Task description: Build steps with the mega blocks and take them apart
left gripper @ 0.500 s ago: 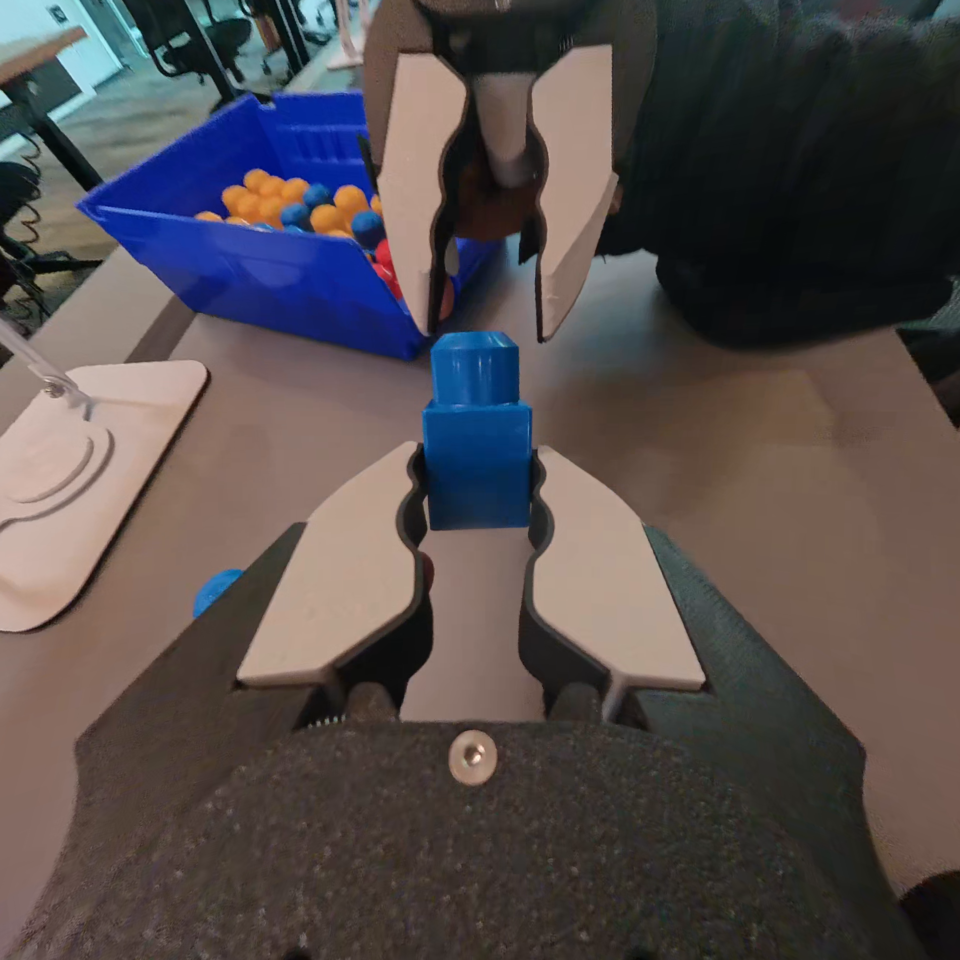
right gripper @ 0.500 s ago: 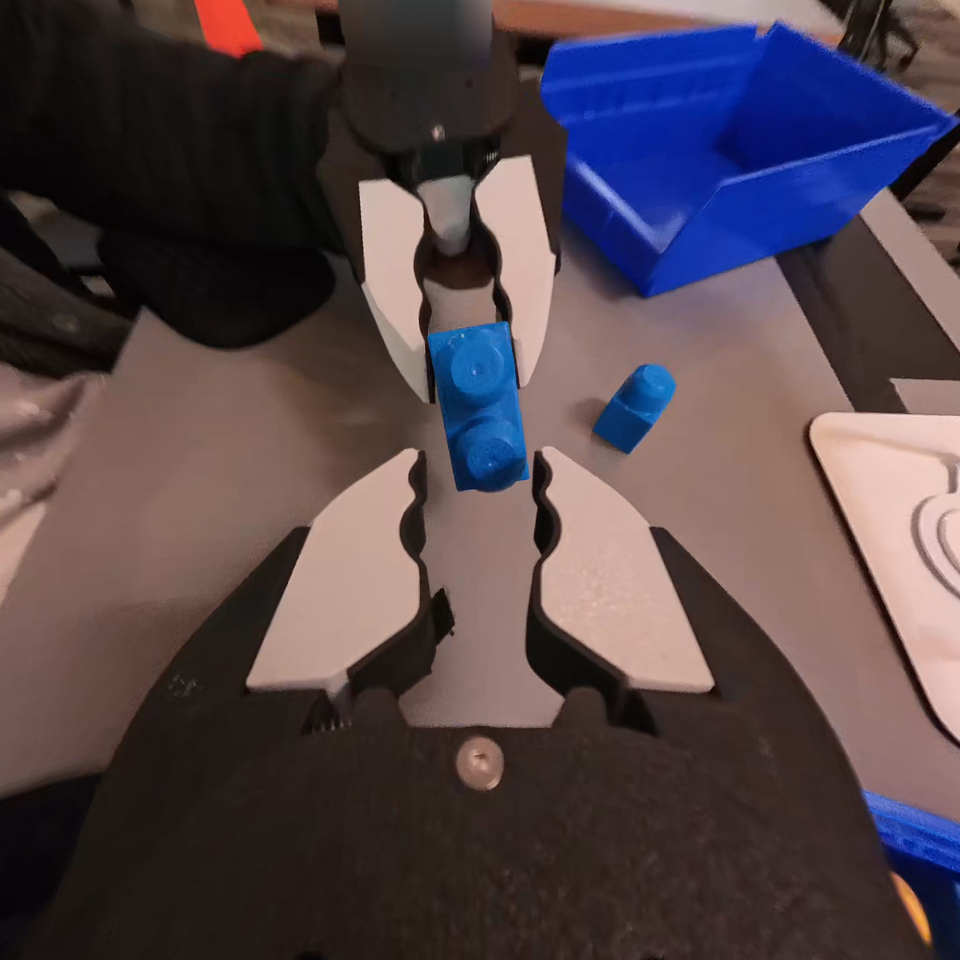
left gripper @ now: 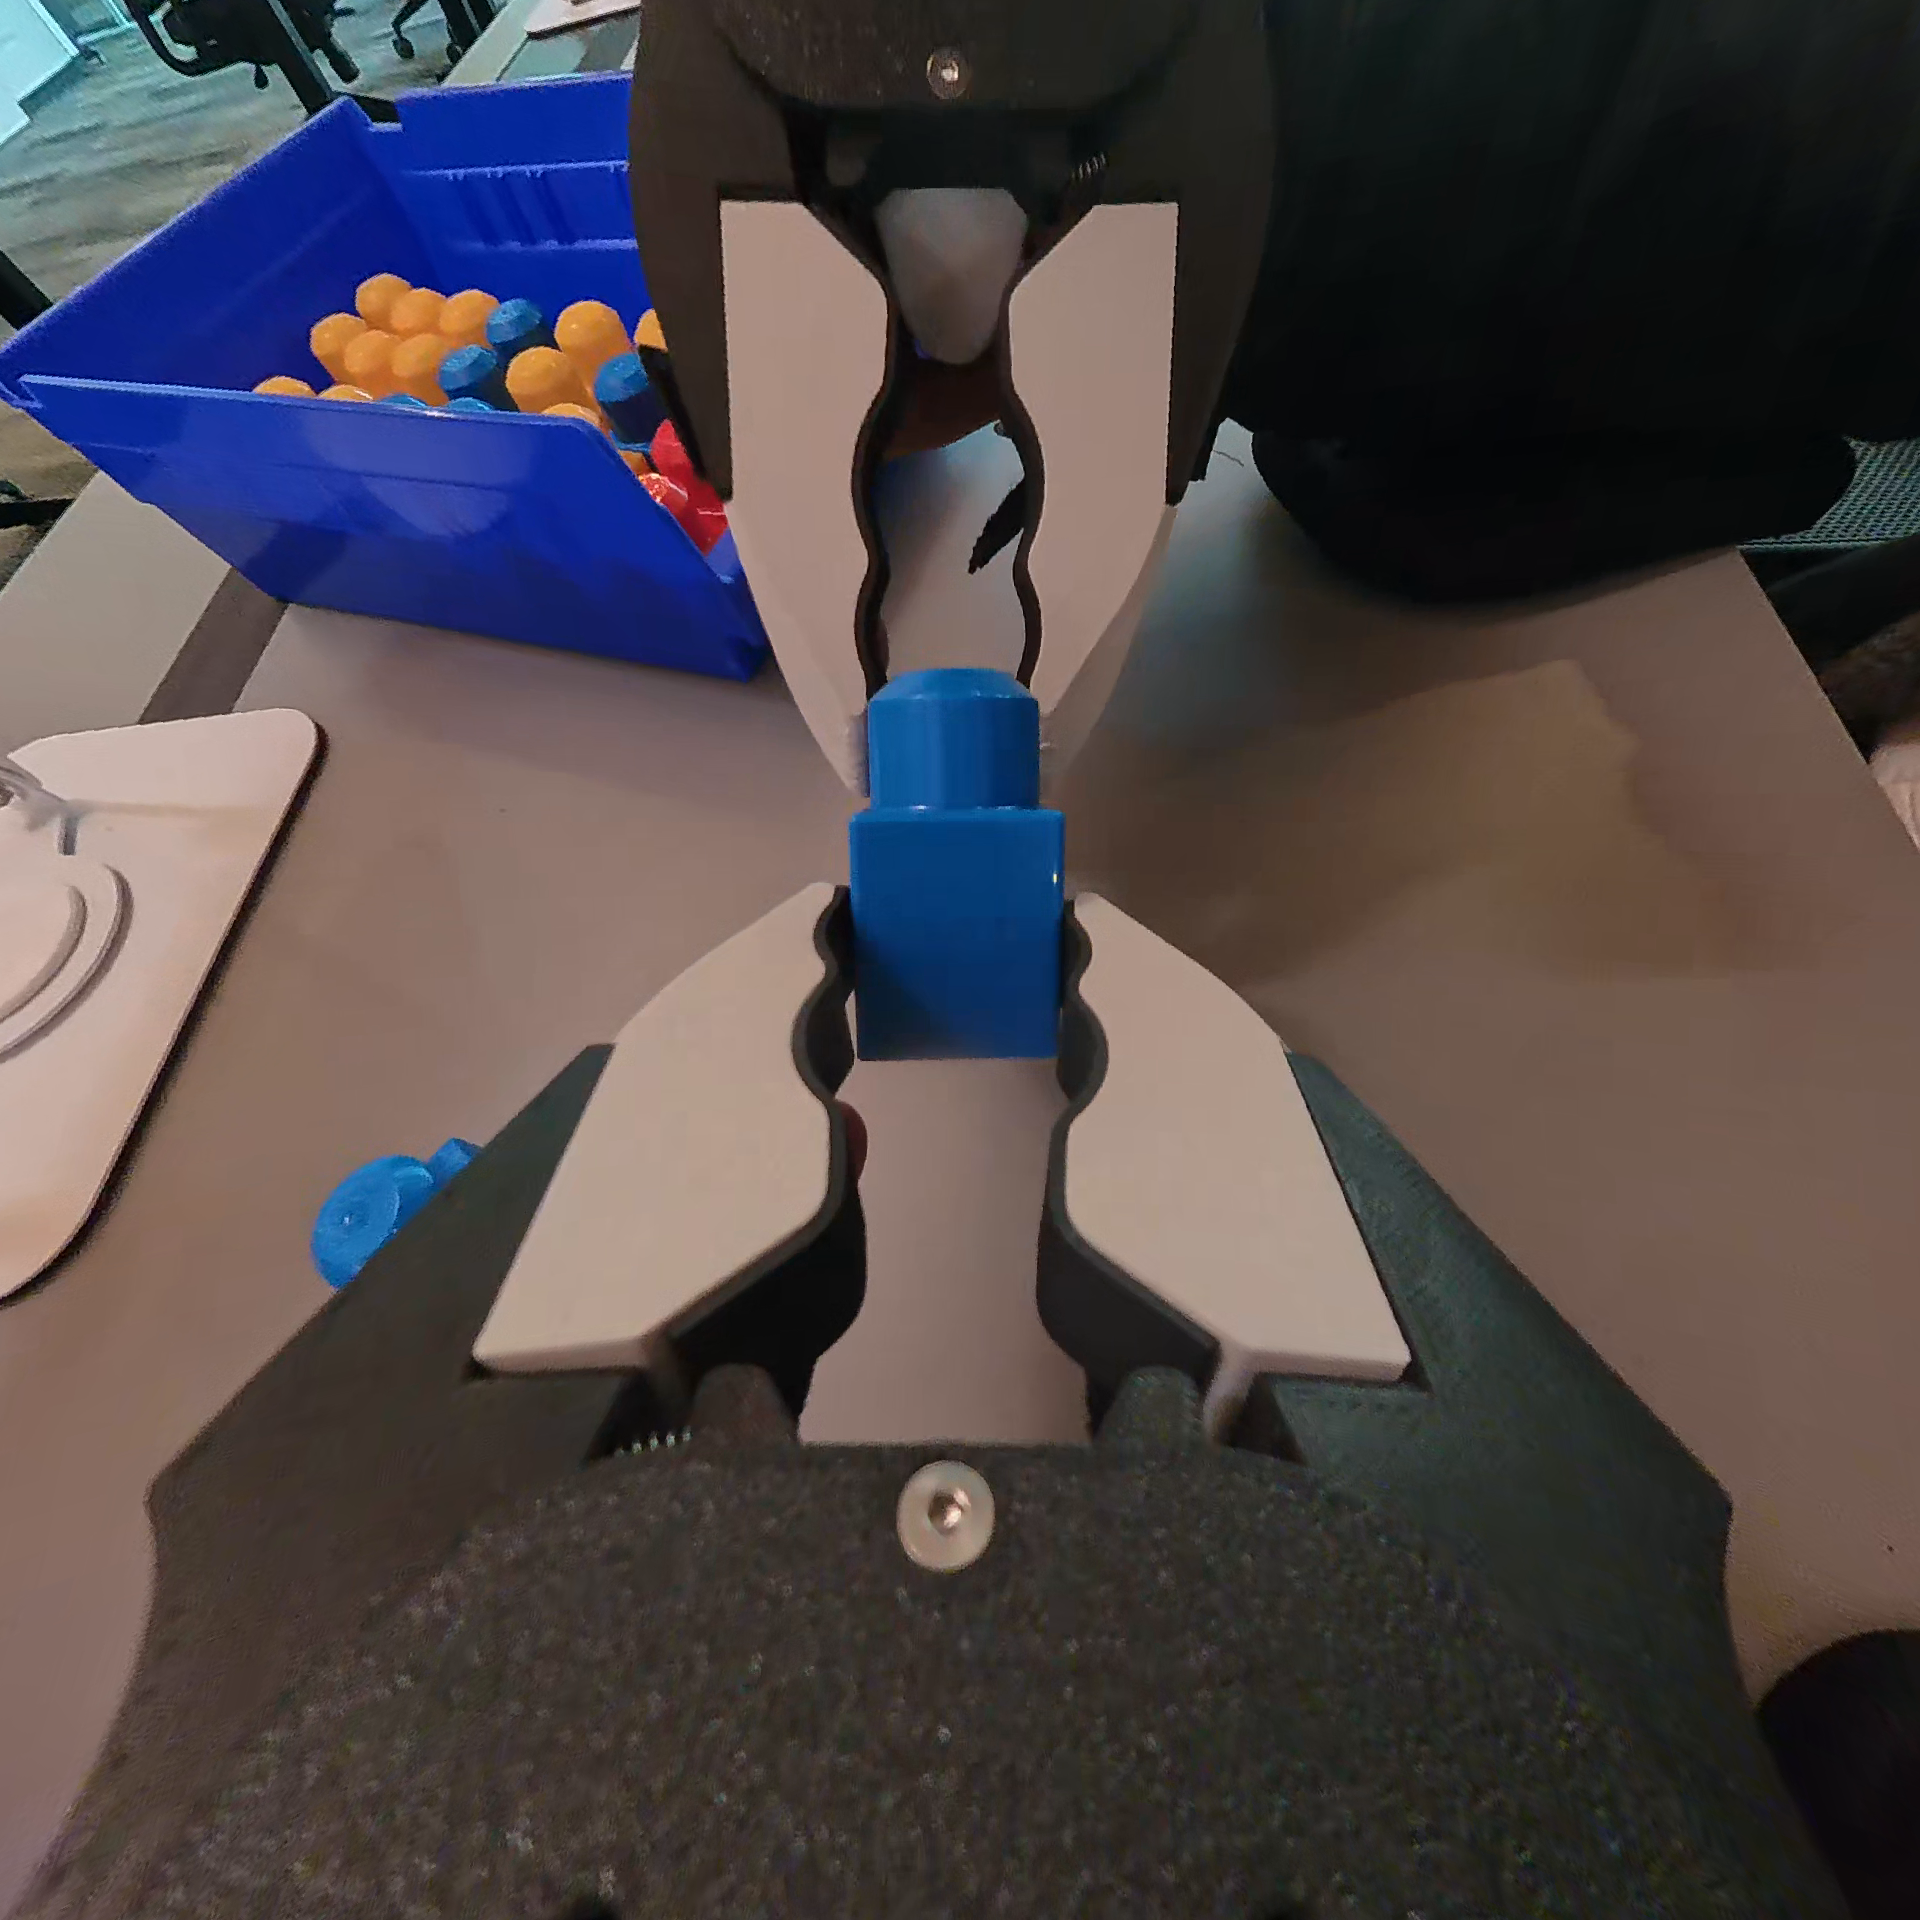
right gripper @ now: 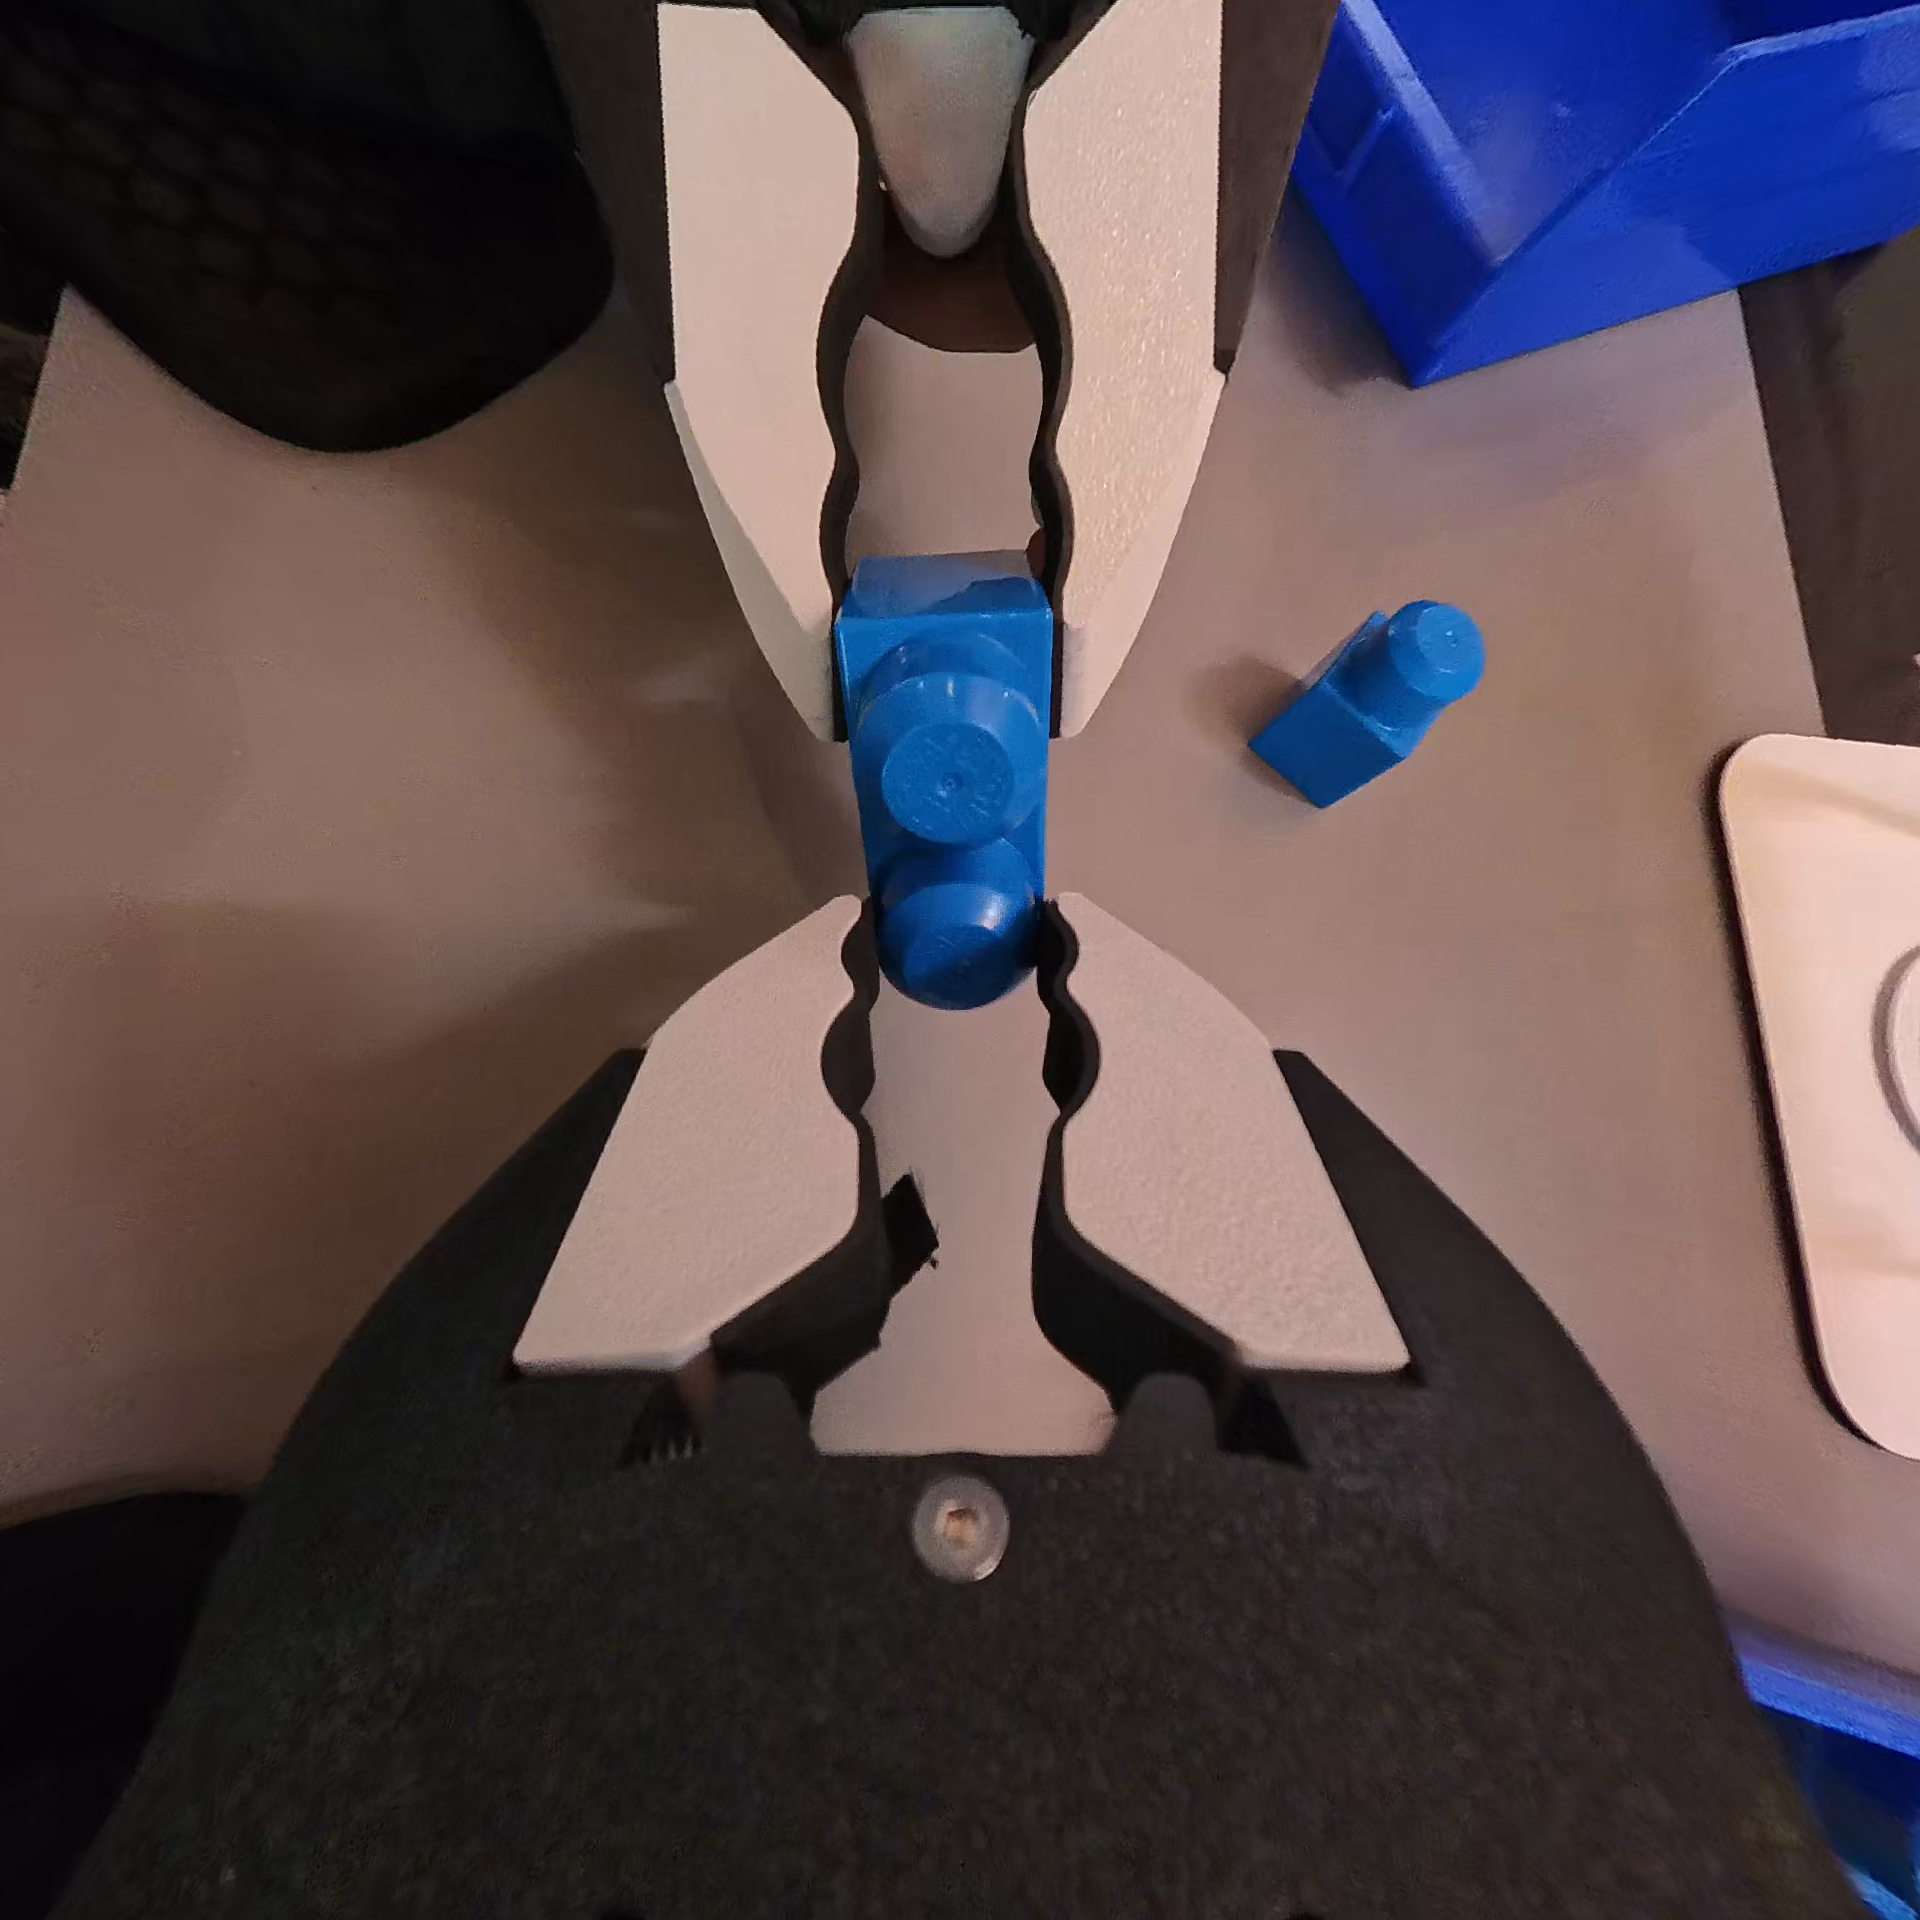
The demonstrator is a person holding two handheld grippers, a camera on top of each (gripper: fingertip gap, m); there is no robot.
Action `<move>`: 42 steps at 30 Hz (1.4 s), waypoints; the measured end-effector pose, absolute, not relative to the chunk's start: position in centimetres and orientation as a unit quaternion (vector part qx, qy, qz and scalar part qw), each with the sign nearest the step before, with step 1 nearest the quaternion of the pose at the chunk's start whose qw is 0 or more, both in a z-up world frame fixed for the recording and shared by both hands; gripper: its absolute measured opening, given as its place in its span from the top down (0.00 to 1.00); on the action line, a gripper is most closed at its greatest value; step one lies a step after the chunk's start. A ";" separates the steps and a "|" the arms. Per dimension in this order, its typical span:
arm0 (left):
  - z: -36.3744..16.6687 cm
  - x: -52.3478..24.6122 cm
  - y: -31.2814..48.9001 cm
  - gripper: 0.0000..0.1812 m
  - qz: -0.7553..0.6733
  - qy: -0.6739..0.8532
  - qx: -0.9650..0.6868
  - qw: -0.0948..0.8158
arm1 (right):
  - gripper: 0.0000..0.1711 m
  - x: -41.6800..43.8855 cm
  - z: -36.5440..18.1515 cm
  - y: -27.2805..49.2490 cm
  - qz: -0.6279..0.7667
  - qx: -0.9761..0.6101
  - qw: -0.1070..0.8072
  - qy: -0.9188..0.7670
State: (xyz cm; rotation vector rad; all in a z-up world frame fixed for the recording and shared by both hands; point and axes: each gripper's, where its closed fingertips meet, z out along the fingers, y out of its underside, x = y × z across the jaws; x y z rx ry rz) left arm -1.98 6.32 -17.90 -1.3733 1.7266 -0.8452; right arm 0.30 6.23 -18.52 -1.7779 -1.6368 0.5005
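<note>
At frame centre, the left gripper (left gripper: 956, 966) fingers clamp the body of a blue plastic two-stud block (left gripper: 954, 935) above the grey table (left gripper: 1455, 883). The right gripper (right gripper: 954, 940) fingers close on its near stud. A blue plastic bin (left gripper: 395, 520) sits upper left.

The two-stud mega block (left gripper: 956, 935) held between the grippers is solid mid-blue, studs and body alike, with no pattern. A single-stud block (right gripper: 1361, 707) lying on the table is the same blue. Both the left gripper (left gripper: 954, 914) and the right gripper (right gripper: 951, 914) have matt white finger plates edged in black, set in speckled black bodies with a silver screw each. The storage bin (left gripper: 416, 520) is glossy royal blue; the blocks in it (left gripper: 488, 353) are orange, blue and red. The table (left gripper: 1455, 883) is plain grey-beige. The flat board (left gripper: 125, 935) at its edge is off-white with pale grey curved lines.
</note>
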 end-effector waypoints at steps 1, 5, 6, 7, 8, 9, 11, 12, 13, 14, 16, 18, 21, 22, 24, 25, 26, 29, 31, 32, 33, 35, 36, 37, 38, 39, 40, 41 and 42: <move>-17.9 -2.0 6.3 0.80 -0.331 0.677 -0.538 0.379 | 0.83 0.3 -18.5 6.2 0.192 -0.681 0.329 -0.625; -17.8 -1.9 6.4 0.80 -0.330 0.675 -0.532 0.390 | 0.83 0.4 -18.4 6.4 0.194 -0.685 0.331 -0.619; -17.5 -1.8 6.5 0.80 -0.332 0.672 -0.526 0.401 | 0.83 0.4 -18.2 6.5 0.195 -0.686 0.333 -0.616; -17.1 -1.8 6.7 0.80 -0.335 0.666 -0.523 0.414 | 0.83 0.5 -17.9 6.6 0.197 -0.688 0.337 -0.612; -16.6 -1.8 7.0 0.80 -0.337 0.657 -0.521 0.427 | 0.83 0.8 -17.6 6.8 0.194 -0.690 0.342 -0.608; -16.0 -1.8 7.4 0.78 -0.339 0.646 -0.519 0.446 | 0.83 1.2 -17.1 7.2 0.187 -0.694 0.349 -0.601; -14.1 -2.0 8.5 0.75 -0.346 0.608 -0.517 0.493 | 0.83 2.2 -15.8 8.0 0.181 -0.701 0.369 -0.583; -13.2 -2.2 9.4 0.75 -0.350 0.583 -0.520 0.517 | 0.83 2.8 -15.0 8.4 0.179 -0.703 0.383 -0.572; -12.2 -2.6 10.2 0.75 -0.354 0.557 -0.522 0.540 | 0.83 3.5 -14.1 9.0 0.171 -0.705 0.399 -0.561; -11.4 -3.0 11.0 0.77 -0.356 0.531 -0.525 0.562 | 0.83 4.4 -13.1 9.6 0.158 -0.709 0.414 -0.548; -9.9 -4.1 12.5 0.79 -0.352 0.481 -0.528 0.604 | 0.83 6.2 -10.9 10.7 0.131 -0.715 0.443 -0.524; -8.7 -5.3 13.9 0.82 -0.337 0.437 -0.529 0.644 | 0.83 8.1 -8.7 11.6 0.107 -0.719 0.464 -0.506; -6.7 -7.5 15.8 0.86 -0.316 0.354 -0.526 0.706 | 0.83 10.9 -5.6 12.6 0.068 -0.729 0.480 -0.484; -6.3 -8.2 16.2 0.88 -0.309 0.331 -0.527 0.719 | 0.83 12.0 -4.7 13.0 0.050 -0.735 0.481 -0.476; -6.0 -9.4 17.1 0.99 -0.292 0.291 -0.539 0.735 | 0.83 14.3 -2.9 13.8 0.012 -0.750 0.479 -0.456; -6.1 -9.9 17.6 1.00 -0.283 0.276 -0.552 0.734 | 0.83 15.4 -2.1 14.2 -0.003 -0.759 0.476 -0.444; -6.4 -10.2 18.2 1.00 -0.277 0.264 -0.570 0.727 | 0.83 16.6 -1.3 14.7 -0.018 -0.768 0.472 -0.433; -6.9 -10.6 18.8 1.00 -0.282 0.248 -0.596 0.710 | 0.83 20.2 -0.3 16.0 -0.058 -0.799 0.440 -0.406; -7.0 -10.7 19.0 1.00 -0.278 0.246 -0.604 0.706 | 0.83 23.0 -0.8 17.1 -0.080 -0.830 0.401 -0.379; -7.1 -10.9 19.1 1.00 -0.273 0.243 -0.606 0.706 | 0.83 24.5 -1.3 17.7 -0.089 -0.850 0.378 -0.356; -7.1 -10.9 19.2 1.00 -0.269 0.242 -0.609 0.705 | 0.83 26.1 -2.1 18.3 -0.096 -0.870 0.355 -0.329; -7.5 -10.9 19.5 1.00 -0.261 0.242 -0.618 0.701 | 0.83 28.9 -3.9 19.3 -0.100 -0.906 0.314 -0.267; -7.7 -10.9 19.6 1.00 -0.257 0.241 -0.621 0.700 | 0.83 30.1 -4.9 19.7 -0.100 -0.920 0.296 -0.235; -8.0 -10.7 19.6 1.00 -0.257 0.244 -0.624 0.697 | 0.83 31.2 -6.0 20.1 -0.098 -0.933 0.279 -0.203; -8.2 -10.6 19.7 1.00 -0.257 0.244 -0.627 0.693 | 0.83 32.4 -7.1 20.5 -0.099 -0.944 0.266 -0.168; -8.5 -10.5 19.7 1.00 -0.256 0.245 -0.630 0.691 | 0.83 33.5 -8.0 20.9 -0.097 -0.952 0.257 -0.132; -8.7 -10.3 19.6 1.00 -0.256 0.247 -0.633 0.688 | 0.83 34.2 -9.1 21.2 -0.088 -0.960 0.248 -0.097; -8.9 -10.1 19.6 1.00 -0.254 0.250 -0.635 0.685 | 0.83 34.9 -10.2 21.4 -0.077 -0.966 0.237 -0.061; -9.0 -10.0 19.5 1.00 -0.252 0.253 -0.636 0.684 | 0.83 35.5 -11.2 21.5 -0.075 -0.971 0.224 -0.030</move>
